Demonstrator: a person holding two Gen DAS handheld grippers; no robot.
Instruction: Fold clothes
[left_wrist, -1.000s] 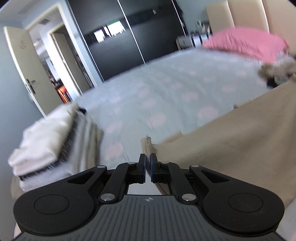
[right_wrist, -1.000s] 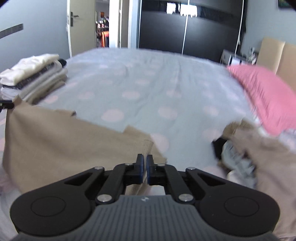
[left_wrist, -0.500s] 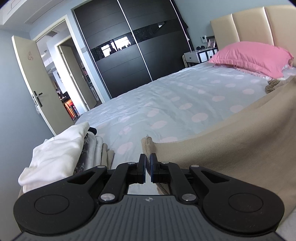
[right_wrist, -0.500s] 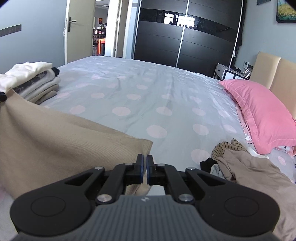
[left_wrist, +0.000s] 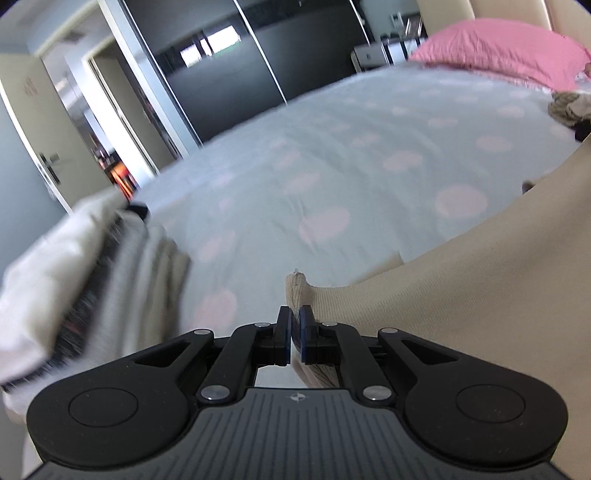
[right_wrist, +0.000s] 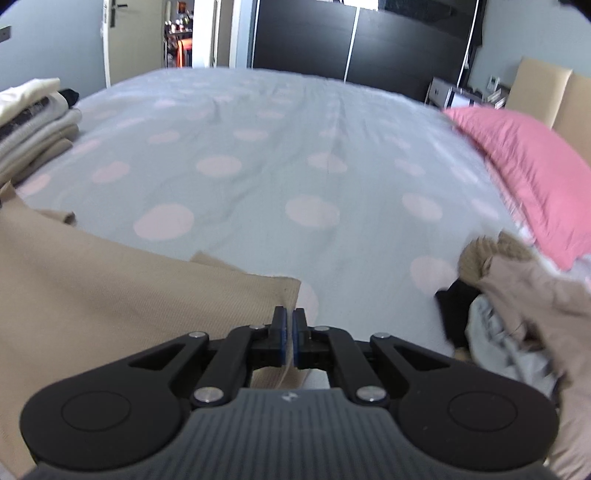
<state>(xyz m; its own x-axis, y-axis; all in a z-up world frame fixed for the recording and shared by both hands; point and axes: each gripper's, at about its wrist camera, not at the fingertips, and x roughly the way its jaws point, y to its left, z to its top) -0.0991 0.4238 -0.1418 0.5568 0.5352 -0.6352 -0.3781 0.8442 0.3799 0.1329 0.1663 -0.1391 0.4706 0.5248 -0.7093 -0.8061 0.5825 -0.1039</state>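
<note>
A beige knit garment (left_wrist: 480, 280) is stretched between my two grippers over the bed. My left gripper (left_wrist: 293, 325) is shut on its left corner, which pokes up between the jaws. My right gripper (right_wrist: 289, 326) is shut on its right corner, and the beige garment (right_wrist: 129, 295) spreads out to the left in the right wrist view. Its lower part is hidden behind the gripper bodies.
The bed (right_wrist: 295, 155) has a grey cover with pink dots. A stack of folded clothes (left_wrist: 85, 266) sits at its left edge; it also shows in the right wrist view (right_wrist: 33, 122). A pile of unfolded clothes (right_wrist: 517, 295) and a pink pillow (right_wrist: 528, 166) lie right.
Both grippers have tilted down toward the bed with the beige garment still held. The view is now lower and blurred with motion.
</note>
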